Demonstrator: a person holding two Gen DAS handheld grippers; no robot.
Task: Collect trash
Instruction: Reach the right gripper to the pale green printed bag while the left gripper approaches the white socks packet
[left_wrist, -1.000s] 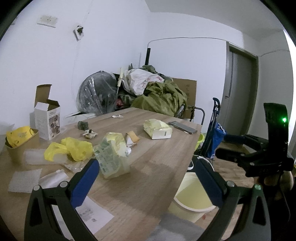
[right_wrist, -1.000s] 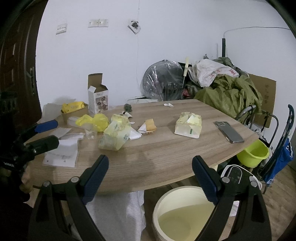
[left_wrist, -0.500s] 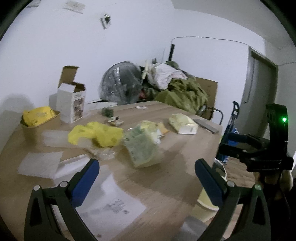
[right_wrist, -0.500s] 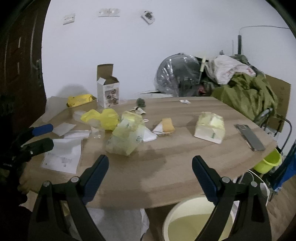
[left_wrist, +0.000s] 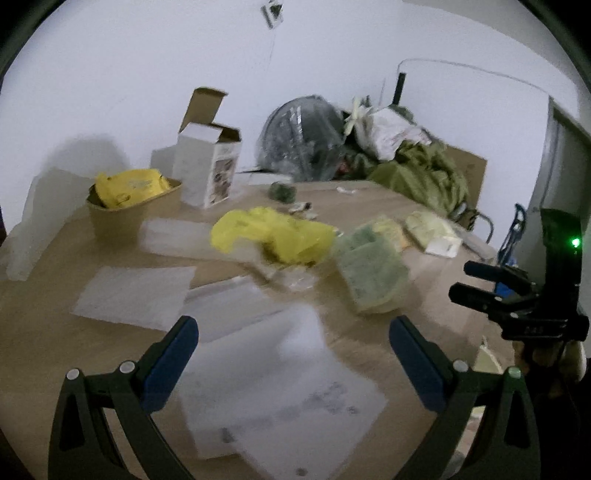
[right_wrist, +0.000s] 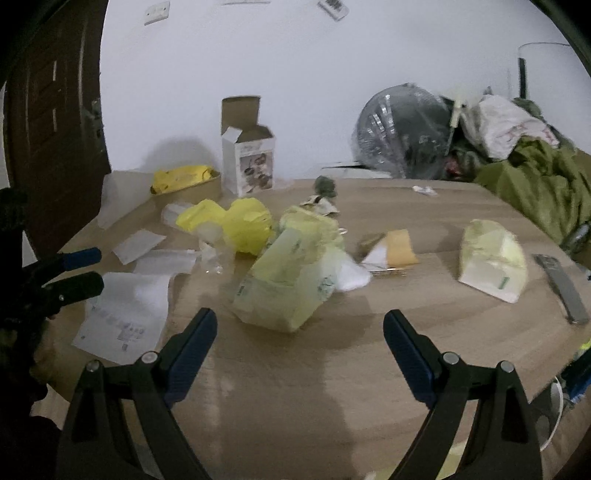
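Pale-green crumpled plastic wrapper (right_wrist: 288, 280) is seen on wooden worktop (right_wrist: 332, 369), just ahead of right tongs (right_wrist: 300, 334); both tongs, left tongs (left_wrist: 293, 341) included, spread wide, empty; wrapper's raised crumpled edge best pinched

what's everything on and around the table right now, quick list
table: 1, light wood
printed sheet: 1, white, near left edge
yellow plastic bag: 1, crumpled, centre left
tissue packs: 2, pale green; the second further right
open carton: 1, white, upright at the back
paper bowl: 1, tan, yellow pack inside, back left
phone: 1, grey, right edge
green cloth pile: 1, olive, behind the table
left gripper: open, above the sheet
right gripper: open, facing the nearer tissue pack
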